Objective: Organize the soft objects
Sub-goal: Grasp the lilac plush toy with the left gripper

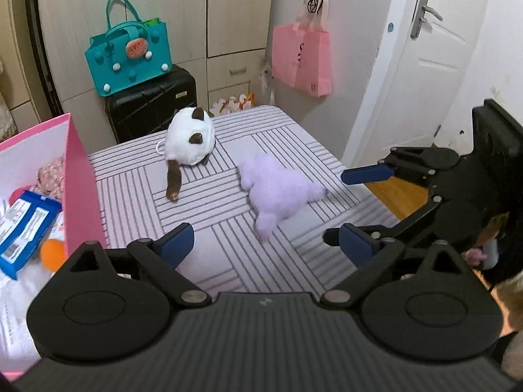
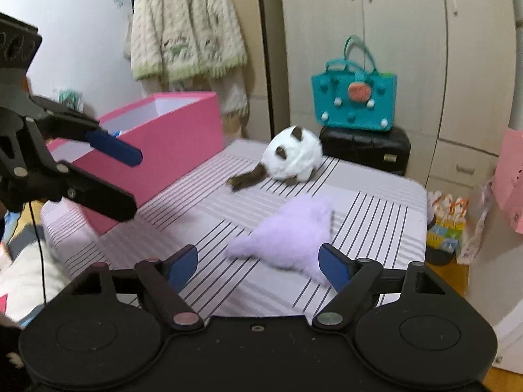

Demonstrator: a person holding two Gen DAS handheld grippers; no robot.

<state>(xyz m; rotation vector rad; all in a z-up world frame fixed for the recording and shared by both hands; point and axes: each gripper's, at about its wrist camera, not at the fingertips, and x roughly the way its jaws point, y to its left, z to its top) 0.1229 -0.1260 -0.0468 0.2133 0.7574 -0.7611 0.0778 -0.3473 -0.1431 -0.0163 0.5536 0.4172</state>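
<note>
A lilac plush toy (image 1: 279, 191) lies on the striped table (image 1: 202, 202), with a white and brown plush cat (image 1: 189, 142) behind it. My left gripper (image 1: 264, 245) is open and empty, hovering just in front of the lilac toy. My right gripper (image 2: 258, 266) is open and empty, its fingers on either side of the near edge of the lilac toy (image 2: 287, 232). The white cat (image 2: 292, 158) sits further back. The right gripper also shows at the right of the left wrist view (image 1: 346, 205), and the left gripper at the left of the right wrist view (image 2: 130, 183).
A pink box (image 1: 76, 183) with a blue packet, an orange ball and other items stands on the table's left; it also shows in the right wrist view (image 2: 170, 137). A teal bag (image 1: 130, 55) sits on a black suitcase (image 1: 153, 104). A pink bag (image 1: 302, 57) hangs by the white door (image 1: 421, 62).
</note>
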